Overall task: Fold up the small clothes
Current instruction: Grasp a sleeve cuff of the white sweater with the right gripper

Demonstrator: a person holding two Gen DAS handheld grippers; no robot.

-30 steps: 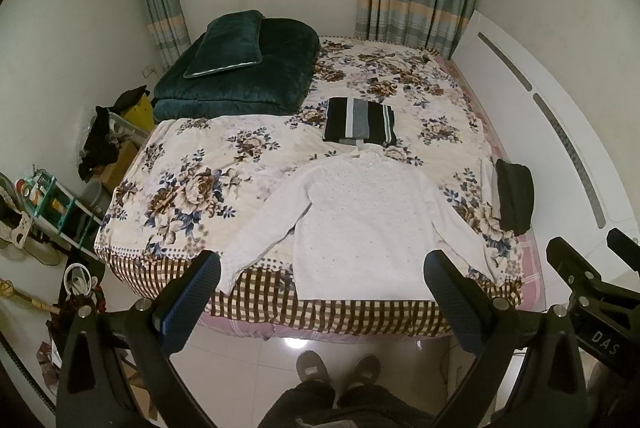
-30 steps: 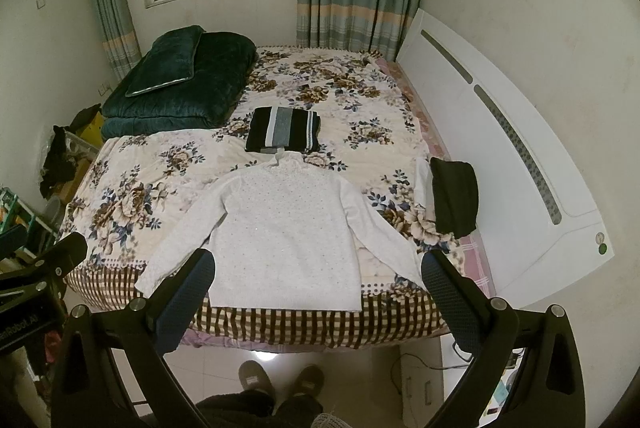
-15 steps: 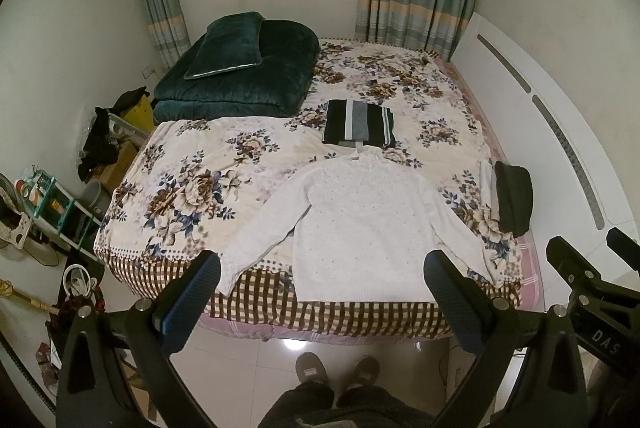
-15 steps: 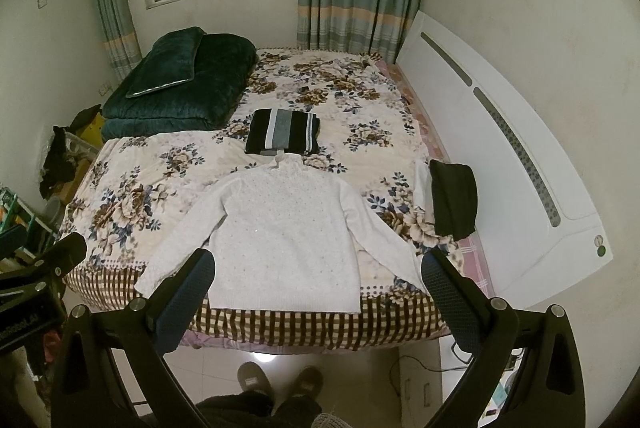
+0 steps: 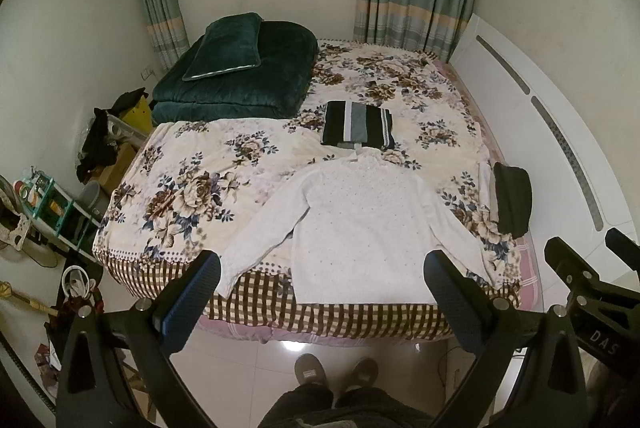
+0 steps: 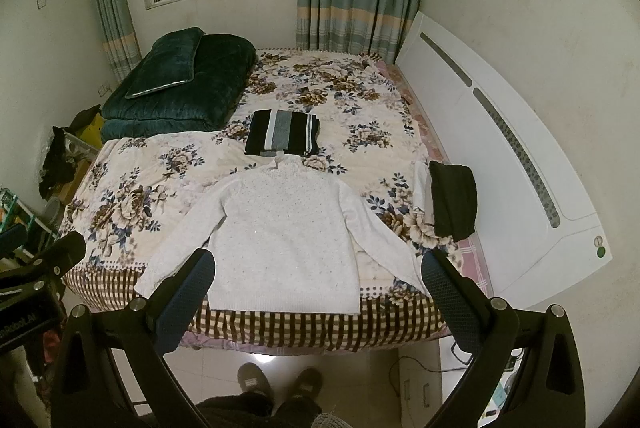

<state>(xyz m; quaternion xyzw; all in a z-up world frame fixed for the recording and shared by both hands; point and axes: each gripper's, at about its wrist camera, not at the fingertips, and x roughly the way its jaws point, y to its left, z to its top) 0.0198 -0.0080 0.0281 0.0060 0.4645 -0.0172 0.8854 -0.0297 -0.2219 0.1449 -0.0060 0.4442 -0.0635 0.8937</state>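
- Holding both tools up over the floor at the foot of the bed (image 5: 280, 320), we keep the left gripper (image 5: 322, 302) spread wide, its blue-padded fingers (image 5: 188, 302) clear of everything and gripping nothing.
- Our right gripper (image 6: 318, 298) is spread just as wide and equally empty; nothing touches its pads (image 6: 448, 298).
- Straight ahead of both grippers, the white sweater (image 6: 286, 248) lies flat and face-up on the floral bedspread (image 5: 192, 187), sleeves angled outward, hem at the near edge over the checked border.
- Beyond the sweater's collar sits a folded striped garment (image 5: 356, 125), just touching it or nearly so; we cannot tell which from here.
- Ahead to the right of the grippers, a dark garment (image 6: 454, 203) hangs over the bed's side, by the white headboard (image 6: 500, 163).
- Far ahead to the left, a green quilt (image 5: 240, 75) is stacked with a pillow on top.
- Below the grippers, our slippers (image 6: 276, 382) stand on the tiled floor.
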